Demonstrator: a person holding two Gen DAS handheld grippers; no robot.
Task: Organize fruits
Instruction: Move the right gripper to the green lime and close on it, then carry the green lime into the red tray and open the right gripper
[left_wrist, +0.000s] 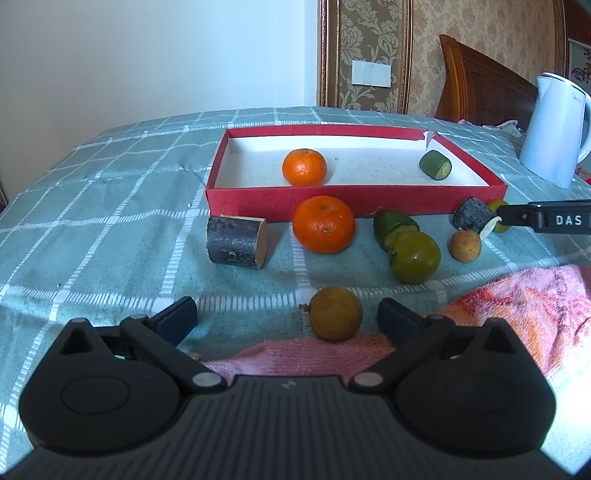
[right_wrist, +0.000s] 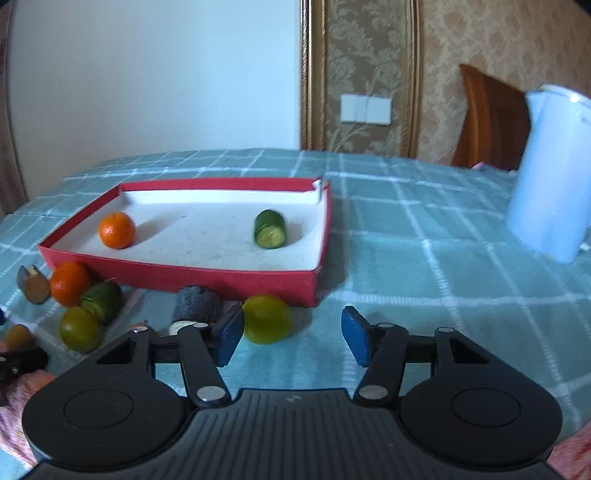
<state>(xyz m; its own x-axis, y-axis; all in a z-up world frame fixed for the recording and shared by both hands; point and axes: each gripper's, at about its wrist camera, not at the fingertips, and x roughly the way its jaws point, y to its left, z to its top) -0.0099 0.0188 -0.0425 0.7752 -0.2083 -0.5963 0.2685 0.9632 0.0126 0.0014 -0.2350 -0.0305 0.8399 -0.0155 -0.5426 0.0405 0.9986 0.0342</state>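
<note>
Red cardboard walls frame the shallow white-lined tray (left_wrist: 354, 203) that we see resting on the teal checked cloth of the surface (left_wrist: 110, 229). Inside it lie a small orange mandarin (left_wrist: 304, 167) toward the left and a short green cucumber-like cut piece (left_wrist: 435, 165) near the right wall, well apart from each other.

Just in front of the tray's near wall sits a row of loose items: a dark bark-covered log section (left_wrist: 236, 240), a larger orange mandarin (left_wrist: 324, 224), a green cut piece (left_wrist: 394, 225) touching a round green fruit (left_wrist: 415, 257), and a small tan longan (left_wrist: 465, 246). Another brown longan (left_wrist: 335, 313) lies closer to us, at the edge of a pink towel (left_wrist: 517, 314).

Our left gripper (left_wrist: 288, 317) is spread wide and holds nothing; the brown longan lies between its fingers without touching either.

Our right gripper (right_wrist: 291, 336) is likewise parted and empty. A yellow-green round fruit (right_wrist: 266, 318) rests on the cloth just in front of the tray, against the inner face of the left blue pad (right_wrist: 229, 334), while the right pad stands well clear of it. A dark grey rough-skinned cut chunk (right_wrist: 197, 304) sits just outside that left finger.

A white electric kettle (right_wrist: 546, 170) stands on the cloth to the right of the tray.
</note>
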